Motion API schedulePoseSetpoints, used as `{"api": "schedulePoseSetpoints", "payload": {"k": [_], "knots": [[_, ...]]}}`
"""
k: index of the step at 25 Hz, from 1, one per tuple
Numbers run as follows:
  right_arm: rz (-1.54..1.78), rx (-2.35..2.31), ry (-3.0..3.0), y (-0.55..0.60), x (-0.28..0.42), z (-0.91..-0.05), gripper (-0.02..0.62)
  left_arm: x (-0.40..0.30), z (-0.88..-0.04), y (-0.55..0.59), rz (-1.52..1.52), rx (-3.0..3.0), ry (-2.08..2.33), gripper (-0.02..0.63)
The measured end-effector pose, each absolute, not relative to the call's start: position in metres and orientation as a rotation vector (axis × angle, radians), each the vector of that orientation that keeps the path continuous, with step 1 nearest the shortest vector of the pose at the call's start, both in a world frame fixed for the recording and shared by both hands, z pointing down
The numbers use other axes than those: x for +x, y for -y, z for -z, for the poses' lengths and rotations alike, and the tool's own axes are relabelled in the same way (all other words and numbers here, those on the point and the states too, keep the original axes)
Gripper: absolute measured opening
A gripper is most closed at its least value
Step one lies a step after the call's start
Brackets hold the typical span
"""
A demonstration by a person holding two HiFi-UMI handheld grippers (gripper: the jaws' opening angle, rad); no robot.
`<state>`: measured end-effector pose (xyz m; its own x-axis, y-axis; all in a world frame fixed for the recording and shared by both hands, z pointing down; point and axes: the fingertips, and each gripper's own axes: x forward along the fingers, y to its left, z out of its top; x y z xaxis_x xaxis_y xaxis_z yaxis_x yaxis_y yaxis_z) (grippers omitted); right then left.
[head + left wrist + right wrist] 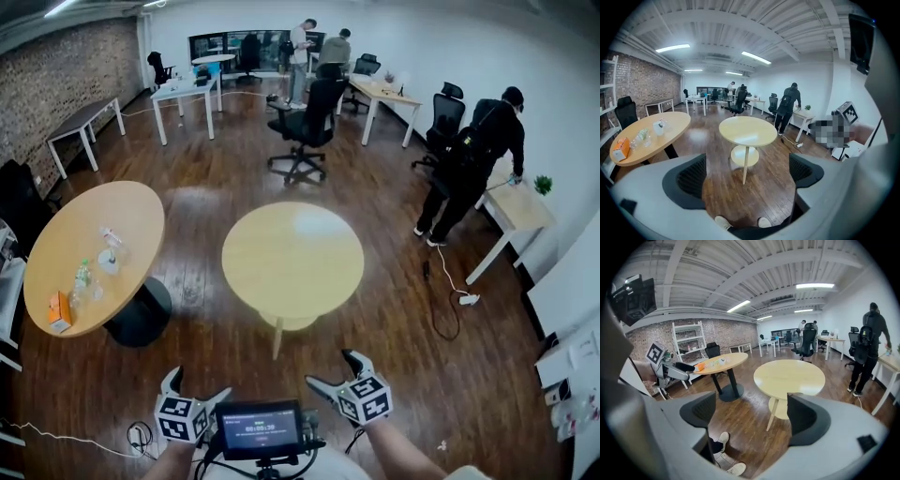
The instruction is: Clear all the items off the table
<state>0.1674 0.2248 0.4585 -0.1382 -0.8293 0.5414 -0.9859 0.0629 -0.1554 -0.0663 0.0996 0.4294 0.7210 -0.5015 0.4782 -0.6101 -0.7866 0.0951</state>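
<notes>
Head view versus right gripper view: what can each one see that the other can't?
Only the head view shows the marker cube on the right claw. Only the right gripper view shows the person's shoes and that claw's open jaws close up. Both show the bare round table, the wooden table holding an orange box, and a person in black.

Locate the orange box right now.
Head view, far left: the orange box lies at the near end of the oval wooden table, next to the small bottles.
</notes>
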Motion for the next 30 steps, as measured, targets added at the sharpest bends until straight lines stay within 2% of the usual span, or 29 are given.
{"api": "schedulePoseSetpoints", "payload": {"k": [15, 30], "knots": [[-0.585, 1.929, 2.007, -0.223, 0.193, -0.427, 0.485, -0.03, -0.409, -0.092, -0.534, 2.767, 0.83, 0.548], [-0.561, 1.932, 1.981, -0.235, 0.19, -0.43, 0.483, -0.037, -0.41, -0.101, -0.518, 2.774, 0.844, 0.548]]}}
